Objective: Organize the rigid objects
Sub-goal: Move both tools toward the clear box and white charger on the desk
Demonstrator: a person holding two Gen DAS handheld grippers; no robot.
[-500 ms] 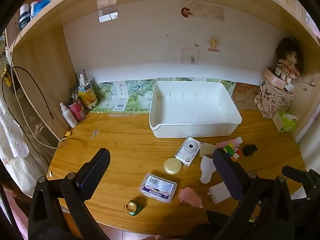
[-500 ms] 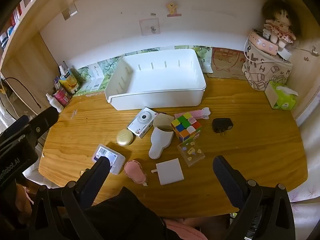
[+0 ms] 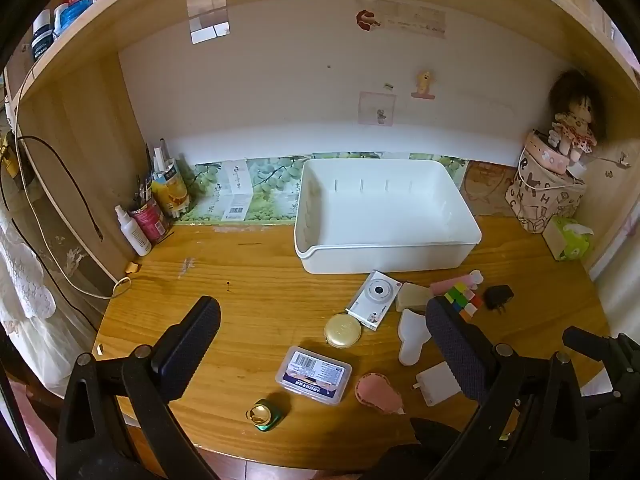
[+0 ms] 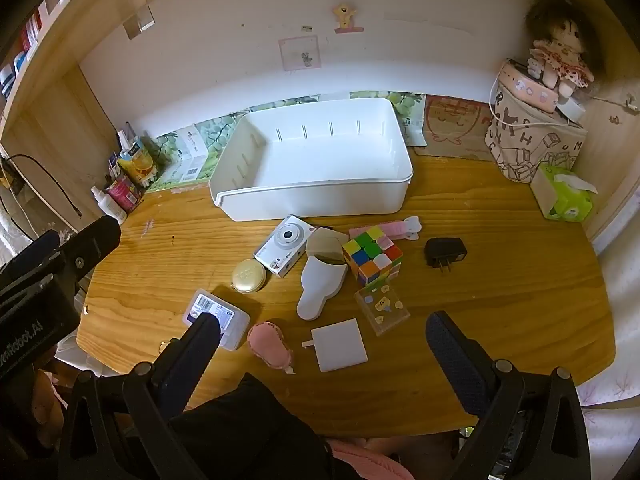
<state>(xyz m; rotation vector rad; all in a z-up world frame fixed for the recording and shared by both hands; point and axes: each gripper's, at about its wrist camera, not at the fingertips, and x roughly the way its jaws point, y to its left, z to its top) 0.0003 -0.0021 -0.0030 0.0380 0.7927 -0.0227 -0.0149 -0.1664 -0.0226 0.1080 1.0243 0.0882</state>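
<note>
Wooden desk [image 4: 500, 280] set in an alcove, a white wall behind it. An empty white bin [image 4: 316, 160] sits at the back, its long side running left to right. In front of it lie loose items, all on the desk and none yet in the bin: a white camera [image 4: 285, 245] angled with its long side pointing toward the bin, a colourful puzzle cube [image 4: 372, 254], a black plug [image 4: 445, 251], a gold round compact [image 4: 248, 276] and a clear plastic case [image 3: 314, 374]. The left gripper [image 3: 324, 344] and right gripper [image 4: 324, 348] both hover above the front edge, fingers spread wide, holding nothing. Sorting looks not yet begun. The next move likely calls for lowering one gripper over a single item, closing across its narrow side.
</note>
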